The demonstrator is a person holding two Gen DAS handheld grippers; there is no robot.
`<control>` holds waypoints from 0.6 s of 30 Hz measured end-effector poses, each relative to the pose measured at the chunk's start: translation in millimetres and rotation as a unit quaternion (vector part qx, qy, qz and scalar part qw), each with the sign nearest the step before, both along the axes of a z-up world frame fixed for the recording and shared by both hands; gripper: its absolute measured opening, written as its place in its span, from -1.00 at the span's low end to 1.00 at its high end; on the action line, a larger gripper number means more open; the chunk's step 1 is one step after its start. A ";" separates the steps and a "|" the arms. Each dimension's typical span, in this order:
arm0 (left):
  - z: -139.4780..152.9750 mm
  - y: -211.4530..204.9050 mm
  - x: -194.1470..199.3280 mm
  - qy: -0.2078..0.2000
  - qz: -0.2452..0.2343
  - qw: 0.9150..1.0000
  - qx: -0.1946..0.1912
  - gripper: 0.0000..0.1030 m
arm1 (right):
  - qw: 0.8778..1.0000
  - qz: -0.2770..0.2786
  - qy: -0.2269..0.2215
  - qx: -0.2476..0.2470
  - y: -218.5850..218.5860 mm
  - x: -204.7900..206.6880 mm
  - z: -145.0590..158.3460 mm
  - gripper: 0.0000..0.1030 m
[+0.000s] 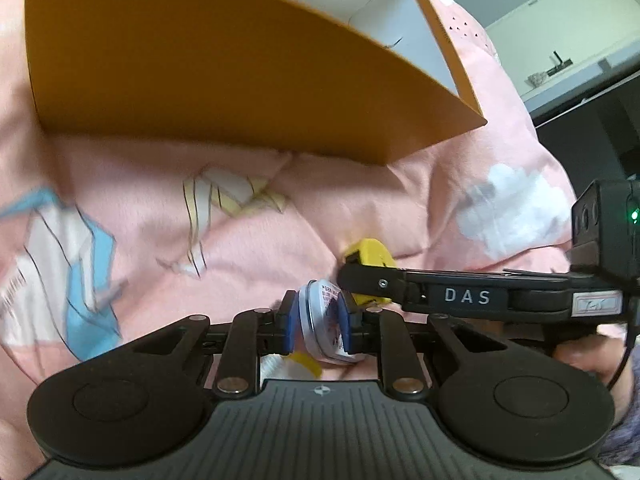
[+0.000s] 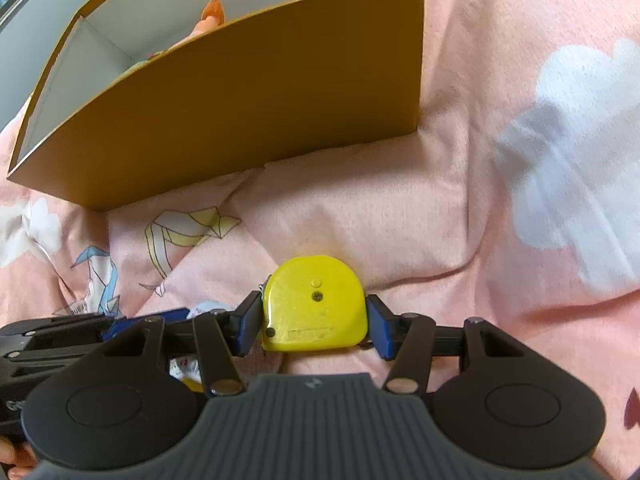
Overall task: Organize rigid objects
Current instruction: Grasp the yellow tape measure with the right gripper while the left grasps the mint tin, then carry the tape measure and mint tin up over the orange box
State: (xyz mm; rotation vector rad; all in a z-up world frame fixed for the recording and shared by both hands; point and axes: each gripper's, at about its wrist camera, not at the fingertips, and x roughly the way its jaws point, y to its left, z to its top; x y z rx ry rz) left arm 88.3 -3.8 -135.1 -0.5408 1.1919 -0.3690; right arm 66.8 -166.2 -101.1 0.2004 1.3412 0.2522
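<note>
Left wrist view: left gripper (image 1: 320, 322) clamped on small round tin (image 1: 322, 320), tin on edge between blue pads, over pink blanket (image 1: 360, 208). Orange box (image 1: 208, 80) beyond, open top. Right gripper (image 1: 362, 280) reaches in from right edge.

Right wrist view: right gripper (image 2: 314, 326) clamped on yellow tape measure (image 2: 314, 306), resting on blanket (image 2: 460, 200) near box's (image 2: 248, 108) front wall. Left gripper (image 2: 188, 314) just beside, at left.
</note>
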 end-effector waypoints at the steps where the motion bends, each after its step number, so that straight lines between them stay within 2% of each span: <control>1: -2.9 -0.7 0.1 0.008 0.000 1.000 -0.004 -0.55 | 1.000 0.000 0.003 -0.002 0.3 -0.3 0.3 0.07; 5: -22.8 1.6 3.3 0.061 0.016 0.998 -0.032 -0.20 | 1.000 -0.008 0.012 0.001 -1.6 -2.7 -1.0 0.07; 7: -26.5 5.4 3.1 0.072 0.025 0.996 -0.045 -0.19 | 1.000 -0.013 0.015 0.003 -4.1 -4.2 0.2 0.07; 12: -29.8 -2.8 4.5 0.074 0.014 0.996 -0.040 -0.03 | 1.000 -0.018 0.017 0.002 -7.3 -7.3 1.9 0.06; 14: -33.3 -7.7 5.5 0.076 0.004 0.996 -0.041 0.13 | 0.999 -0.027 0.022 0.010 -11.8 -6.6 0.2 0.06; 18: -37.6 -15.6 6.6 0.066 -0.010 0.997 -0.026 0.22 | 0.999 -0.028 0.023 0.013 -11.6 -7.8 1.9 0.06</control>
